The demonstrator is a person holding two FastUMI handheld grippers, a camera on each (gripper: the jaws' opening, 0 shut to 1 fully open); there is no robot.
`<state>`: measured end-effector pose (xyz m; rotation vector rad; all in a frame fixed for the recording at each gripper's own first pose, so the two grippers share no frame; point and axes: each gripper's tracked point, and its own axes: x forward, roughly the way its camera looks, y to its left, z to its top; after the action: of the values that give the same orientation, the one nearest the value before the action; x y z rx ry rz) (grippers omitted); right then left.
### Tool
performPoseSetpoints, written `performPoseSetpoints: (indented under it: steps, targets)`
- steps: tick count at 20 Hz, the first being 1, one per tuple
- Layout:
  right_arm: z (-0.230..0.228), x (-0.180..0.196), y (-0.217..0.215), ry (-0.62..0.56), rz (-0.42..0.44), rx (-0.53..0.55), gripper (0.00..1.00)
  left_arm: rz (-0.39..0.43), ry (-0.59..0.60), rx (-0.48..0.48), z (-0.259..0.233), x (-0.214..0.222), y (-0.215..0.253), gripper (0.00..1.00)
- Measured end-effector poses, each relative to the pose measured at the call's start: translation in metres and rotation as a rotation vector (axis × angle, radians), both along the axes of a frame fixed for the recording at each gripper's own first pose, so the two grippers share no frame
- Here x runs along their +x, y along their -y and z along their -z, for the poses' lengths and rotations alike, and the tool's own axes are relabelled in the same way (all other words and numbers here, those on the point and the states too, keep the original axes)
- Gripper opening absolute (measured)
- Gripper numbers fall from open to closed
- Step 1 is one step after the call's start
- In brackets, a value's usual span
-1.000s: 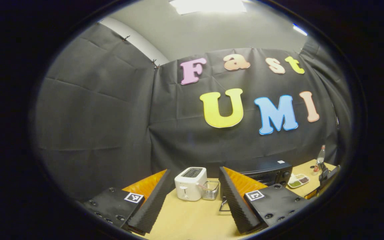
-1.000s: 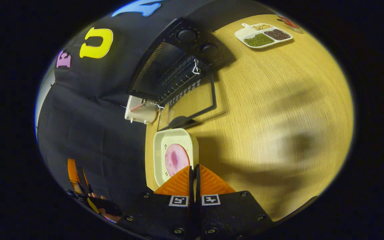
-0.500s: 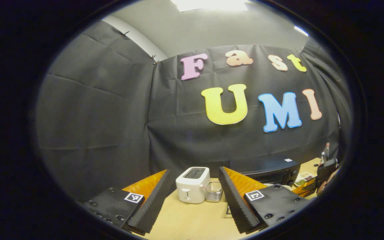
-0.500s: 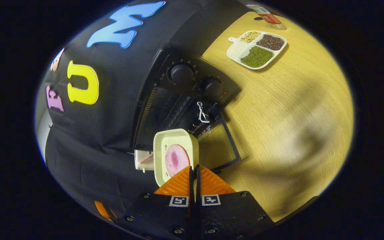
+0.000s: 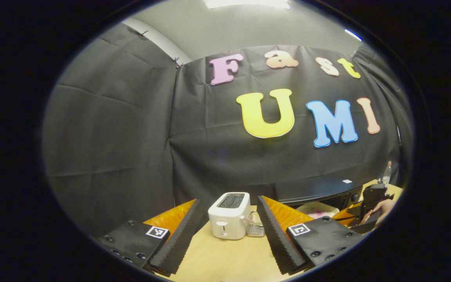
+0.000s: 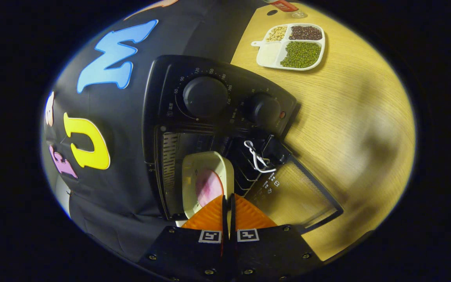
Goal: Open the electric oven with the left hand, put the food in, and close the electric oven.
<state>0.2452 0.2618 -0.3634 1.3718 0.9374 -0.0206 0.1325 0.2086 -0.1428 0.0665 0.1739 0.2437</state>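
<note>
Left tongs (image 5: 225, 229), right tongs (image 6: 228, 207): black screwed bodies, square coded marker tags, ribbed wedge fingers.

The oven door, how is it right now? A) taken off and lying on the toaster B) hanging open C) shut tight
B: in the right gripper view the oven door hangs open while the right hand-held gripper holds the food dish at its mouth.

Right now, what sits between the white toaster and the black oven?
In the left gripper view, a small wire basket stands right beside the toaster, on the side toward the oven.
</note>
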Motion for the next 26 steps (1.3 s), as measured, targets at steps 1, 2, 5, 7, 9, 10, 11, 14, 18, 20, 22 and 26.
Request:
performPoseSetpoints:
  steps: [1, 2, 5, 7, 9, 10, 11, 14, 18, 20, 22, 26]
  targets:
    - [0.001, 0.005, 0.0, 0.001, 0.033, -0.007, 0.01, 0.001, -0.009, 0.002, 0.003, 0.001, -0.001, 1.0]
    - [0.002, 0.012, 0.001, 0.002, 0.065, -0.017, 0.01, 0.001, -0.02, 0.004, 0.006, 0.002, -0.003, 1.0]
    - [0.004, 0.027, 0.003, 0.009, 0.163, -0.035, 0.01, -0.001, -0.042, 0.003, 0.012, 0.003, -0.007, 1.0]
    - [0.005, 0.029, -0.007, -0.006, 0.187, -0.001, 0.01, 0.001, -0.047, 0.001, 0.012, -0.001, -0.006, 0.99]
    - [-0.001, 0.029, -0.019, 0.01, 0.196, 0.044, 0.02, 0.005, -0.053, 0.002, 0.015, -0.002, 0.0, 1.0]
    - [-0.011, 0.031, -0.018, 0.057, 0.2, 0.091, 0.0, 0.007, -0.058, 0.003, 0.016, -0.002, 0.002, 1.0]
    - [-0.016, 0.028, -0.029, 0.07, 0.189, 0.108, 0.19, 0.008, -0.059, 0.005, 0.017, -0.003, 0.002, 1.0]
    - [-0.03, 0.018, -0.029, 0.12, 0.139, 0.117, 0.71, 0.015, -0.052, -0.002, 0.013, -0.005, 0.007, 1.0]
    - [-0.044, -0.006, -0.016, 0.164, 0.024, 0.051, 0.97, 0.037, -0.049, -0.022, 0.015, -0.004, 0.023, 1.0]
    - [-0.056, -0.023, -0.007, 0.203, -0.046, 0.01, 0.97, 0.059, -0.057, -0.032, 0.02, -0.004, 0.035, 1.0]
    - [-0.073, -0.036, 0.005, 0.271, -0.111, -0.045, 0.97, 0.083, -0.069, -0.045, 0.028, -0.003, 0.051, 1.0]
    - [-0.109, -0.066, 0.029, 0.46, -0.239, -0.203, 0.97, 0.13, -0.117, -0.101, 0.055, -0.007, 0.087, 0.96]
